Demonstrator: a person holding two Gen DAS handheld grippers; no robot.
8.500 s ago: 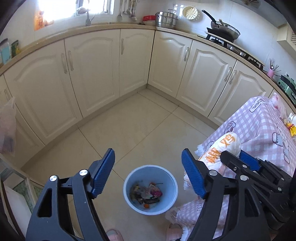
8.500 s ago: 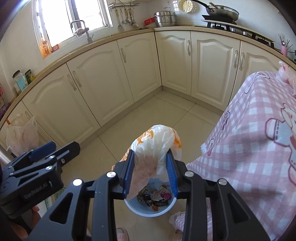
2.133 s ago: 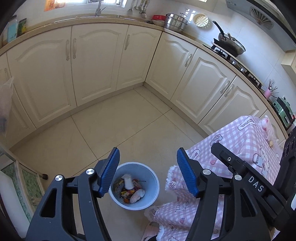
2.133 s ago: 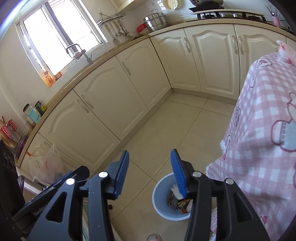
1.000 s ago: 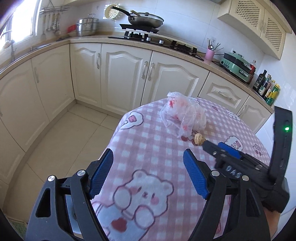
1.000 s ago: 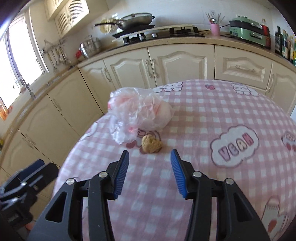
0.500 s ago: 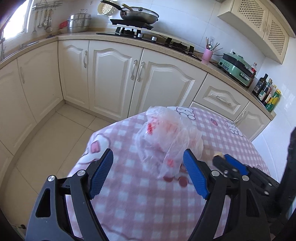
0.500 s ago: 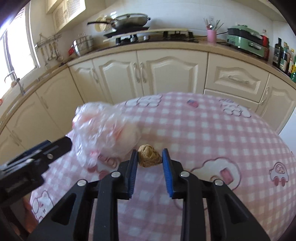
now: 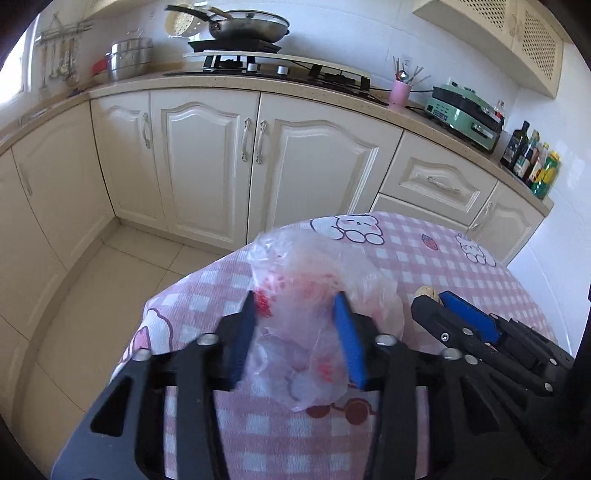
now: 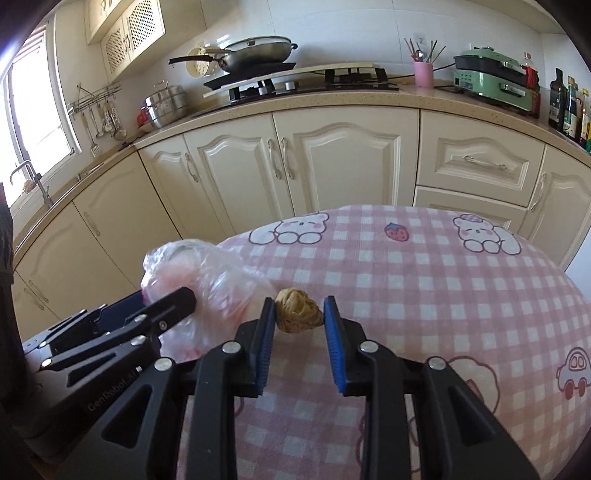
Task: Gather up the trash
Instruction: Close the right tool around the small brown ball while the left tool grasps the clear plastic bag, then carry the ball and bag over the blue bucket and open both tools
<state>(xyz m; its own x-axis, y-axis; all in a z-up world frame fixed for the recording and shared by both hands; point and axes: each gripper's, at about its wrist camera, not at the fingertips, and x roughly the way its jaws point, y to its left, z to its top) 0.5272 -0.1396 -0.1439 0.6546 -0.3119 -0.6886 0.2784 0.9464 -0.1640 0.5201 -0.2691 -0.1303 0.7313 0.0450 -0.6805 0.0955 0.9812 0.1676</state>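
A crumpled clear plastic bag (image 9: 295,280) with red bits lies near the edge of the table (image 9: 424,258) under its pink checked cloth. My left gripper (image 9: 295,317) has its jaws closing on the bag, and the blue pads press into it from both sides. Just right of the bag sits a small brown crumpled lump (image 10: 297,315). My right gripper (image 10: 300,315) is shut on it, both pads touching. The right wrist view shows the bag (image 10: 207,273), the left gripper (image 10: 162,295) and the cloth (image 10: 406,277). In the left wrist view, the right gripper (image 9: 436,301) hides most of the lump (image 9: 426,293).
Cream cabinets (image 9: 207,158) run behind the table under a counter with a hob and a wok (image 9: 243,26). A pink cup (image 9: 400,92), a green appliance (image 9: 465,107) and bottles (image 9: 535,162) stand on the right. Tiled floor (image 9: 92,302) lies beyond the table's left edge.
My left gripper has moved forward over the table to the bag and narrowed its jaws onto it. My right gripper closed on the brown lump and stays on it.
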